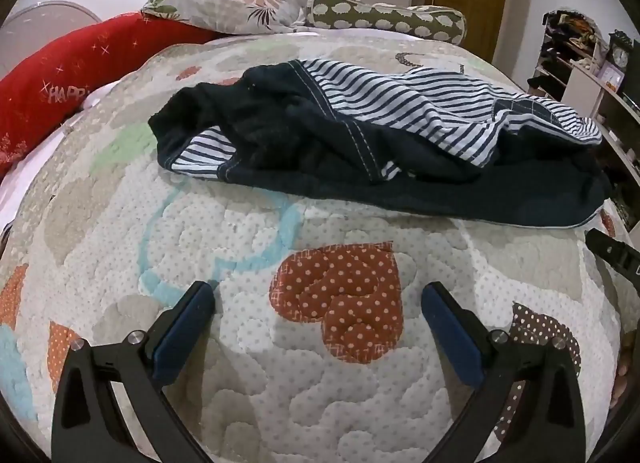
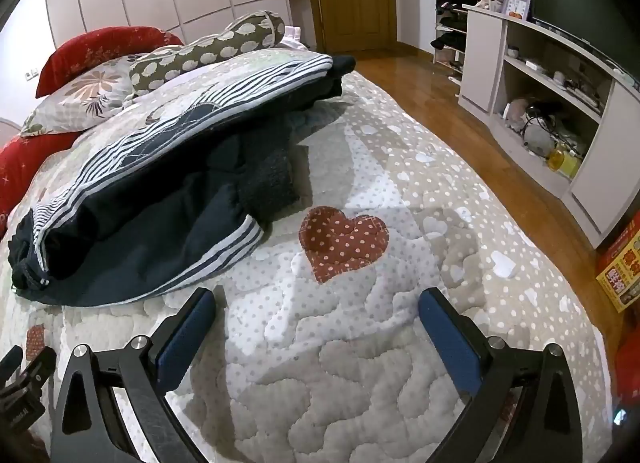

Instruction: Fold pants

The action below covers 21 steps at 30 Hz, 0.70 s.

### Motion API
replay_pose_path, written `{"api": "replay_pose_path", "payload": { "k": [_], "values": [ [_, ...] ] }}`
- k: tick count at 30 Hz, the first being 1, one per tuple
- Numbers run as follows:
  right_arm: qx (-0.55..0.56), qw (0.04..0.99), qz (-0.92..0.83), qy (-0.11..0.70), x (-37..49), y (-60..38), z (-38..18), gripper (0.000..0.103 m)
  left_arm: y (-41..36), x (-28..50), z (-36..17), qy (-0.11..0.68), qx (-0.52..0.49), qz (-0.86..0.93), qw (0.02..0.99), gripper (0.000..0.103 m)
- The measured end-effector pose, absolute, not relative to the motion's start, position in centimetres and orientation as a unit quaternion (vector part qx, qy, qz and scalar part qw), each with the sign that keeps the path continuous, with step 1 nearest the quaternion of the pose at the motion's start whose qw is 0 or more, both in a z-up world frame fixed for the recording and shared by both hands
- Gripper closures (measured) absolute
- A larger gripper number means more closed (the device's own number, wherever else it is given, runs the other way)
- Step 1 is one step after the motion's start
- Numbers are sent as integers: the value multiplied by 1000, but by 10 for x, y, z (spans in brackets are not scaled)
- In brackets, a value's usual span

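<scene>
Left wrist view. Left gripper (image 1: pixel 318 299) hovers low over the quilt (image 1: pixel 248 391), jaws spread wide, nothing between the blue pads (image 1: pixel 182 333). Directly between and ahead of the jaws: a red dotted heart patch (image 1: pixel 340 299) sewn on the quilt. The pants (image 1: pixel 360 135) lie farther up the bed, apart from the gripper, not touched. They are a crumpled heap: dark navy cloth with the striped lining turned out over the top, one dark end bunched to the left, the lower dark layer spreading right toward the bed edge. Pillows (image 1: pixel 224 7) sit behind them at the head. At the right edge a black piece of the other tool pokes into view.

Right wrist view. Right gripper (image 2: pixel 318 303) also hangs just above the quilt (image 2: pixel 360 383), jaws wide apart, empty. The pants (image 2: pixel 152 191) lie ahead and to the left; their nearest hem, a striped cuff, sits near the left finger (image 2: pixel 184 337) but apart from it. The heap is humped, layers overlapping, a fuzzy dark fold hanging at the middle. Another heart patch (image 2: pixel 344 239) lies just right of the heap. Wood floor and a shelf unit (image 2: pixel 540 103) stand beyond the bed's right side.

Progress, judged: nothing folded yet. No neat edges, legs not aligned, lining exposed. Left to do: grasp, spread flat, straighten legs, then make all the folds. Task at its start.
</scene>
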State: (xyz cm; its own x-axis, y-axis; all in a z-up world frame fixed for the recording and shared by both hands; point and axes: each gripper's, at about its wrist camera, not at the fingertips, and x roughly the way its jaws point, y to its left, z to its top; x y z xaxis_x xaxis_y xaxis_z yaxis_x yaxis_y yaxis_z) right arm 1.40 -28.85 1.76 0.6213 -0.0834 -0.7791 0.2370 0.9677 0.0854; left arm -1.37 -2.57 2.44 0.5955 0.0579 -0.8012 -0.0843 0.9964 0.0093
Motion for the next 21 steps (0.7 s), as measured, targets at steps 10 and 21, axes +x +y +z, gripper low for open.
{"api": "replay_pose_path", "payload": {
  "k": [10, 21],
  "values": [
    [59, 885, -65, 458, 19, -276, 19, 0, -20, -13, 26, 443, -19, 35, 895, 0],
    [80, 898, -49, 429, -2, -280, 21, 0, -12, -30, 19, 419, -30, 4, 907, 0]
  ]
}}
